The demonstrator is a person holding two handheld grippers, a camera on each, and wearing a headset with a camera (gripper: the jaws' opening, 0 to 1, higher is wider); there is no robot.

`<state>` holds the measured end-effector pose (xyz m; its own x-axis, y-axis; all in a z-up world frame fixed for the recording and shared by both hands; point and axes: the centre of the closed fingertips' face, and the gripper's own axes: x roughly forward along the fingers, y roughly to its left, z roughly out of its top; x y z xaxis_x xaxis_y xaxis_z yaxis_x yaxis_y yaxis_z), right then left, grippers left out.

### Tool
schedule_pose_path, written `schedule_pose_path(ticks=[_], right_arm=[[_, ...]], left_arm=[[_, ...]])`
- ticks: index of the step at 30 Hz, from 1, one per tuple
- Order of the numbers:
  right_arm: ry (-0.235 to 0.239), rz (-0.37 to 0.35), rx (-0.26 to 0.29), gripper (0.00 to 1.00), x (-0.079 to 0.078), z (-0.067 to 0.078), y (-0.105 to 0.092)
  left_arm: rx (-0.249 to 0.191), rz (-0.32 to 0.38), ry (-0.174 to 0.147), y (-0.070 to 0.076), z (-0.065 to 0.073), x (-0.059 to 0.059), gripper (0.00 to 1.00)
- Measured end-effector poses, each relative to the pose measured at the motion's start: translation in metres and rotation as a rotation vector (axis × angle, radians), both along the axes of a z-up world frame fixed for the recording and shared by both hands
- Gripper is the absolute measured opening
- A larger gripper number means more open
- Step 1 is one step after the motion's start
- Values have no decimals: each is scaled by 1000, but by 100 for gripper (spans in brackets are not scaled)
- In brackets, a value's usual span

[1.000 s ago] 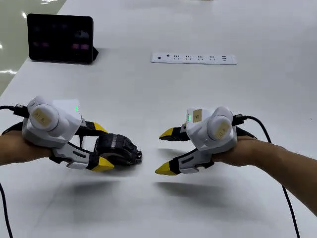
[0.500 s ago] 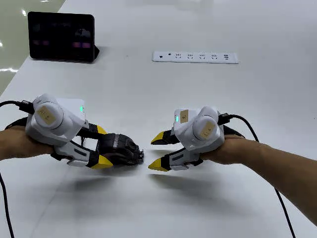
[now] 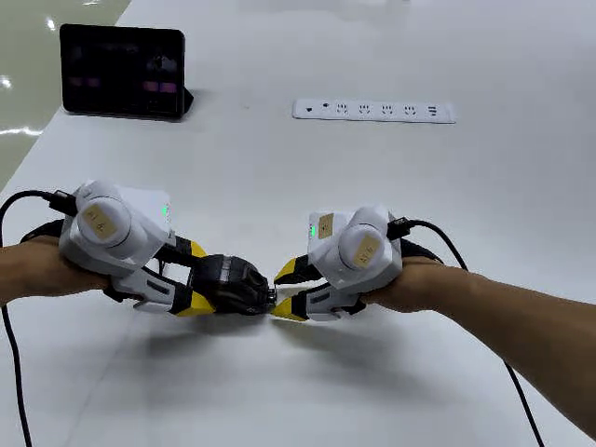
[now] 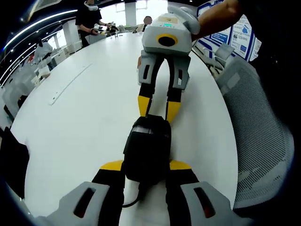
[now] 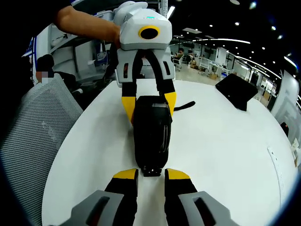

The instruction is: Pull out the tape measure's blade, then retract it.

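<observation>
A black tape measure (image 3: 235,282) lies on the white table (image 3: 307,186) with my left gripper (image 3: 200,277) shut on its case. In the left gripper view the case (image 4: 147,148) sits clamped between the yellow fingertips (image 4: 113,165). My right gripper (image 3: 282,291) faces it from the right, jaws narrowed but open. The blade's end tab (image 5: 152,170) sits between the right gripper's (image 5: 151,174) yellow tips, with a thin gap on each side. The case (image 5: 151,127) stretches away from it toward the left gripper (image 5: 146,101). No blade is drawn out.
A dark tablet (image 3: 121,72) stands at the table's far left and a white power strip (image 3: 374,110) lies at the far centre. Cables trail from both grippers. A mesh chair (image 4: 254,141) stands beside the table. The table's left edge (image 3: 37,140) is close.
My right gripper has moved left to the tape measure's front end and its jaws have narrowed around the tab. The left gripper keeps its hold on the case.
</observation>
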<state>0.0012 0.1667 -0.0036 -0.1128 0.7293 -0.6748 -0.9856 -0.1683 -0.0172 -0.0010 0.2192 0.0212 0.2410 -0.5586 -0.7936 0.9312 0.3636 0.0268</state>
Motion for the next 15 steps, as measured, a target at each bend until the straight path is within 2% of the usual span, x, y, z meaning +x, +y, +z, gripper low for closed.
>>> schedule_pose_path(ticks=[8,15], right_arm=[[-15,10,-24,14,0,-5,3],[8,-20,-44,12,0,-9,2]], left_arm=[[8,-22,-23,1,0,1,26],[6,-21,-15,1,-1,1,25]])
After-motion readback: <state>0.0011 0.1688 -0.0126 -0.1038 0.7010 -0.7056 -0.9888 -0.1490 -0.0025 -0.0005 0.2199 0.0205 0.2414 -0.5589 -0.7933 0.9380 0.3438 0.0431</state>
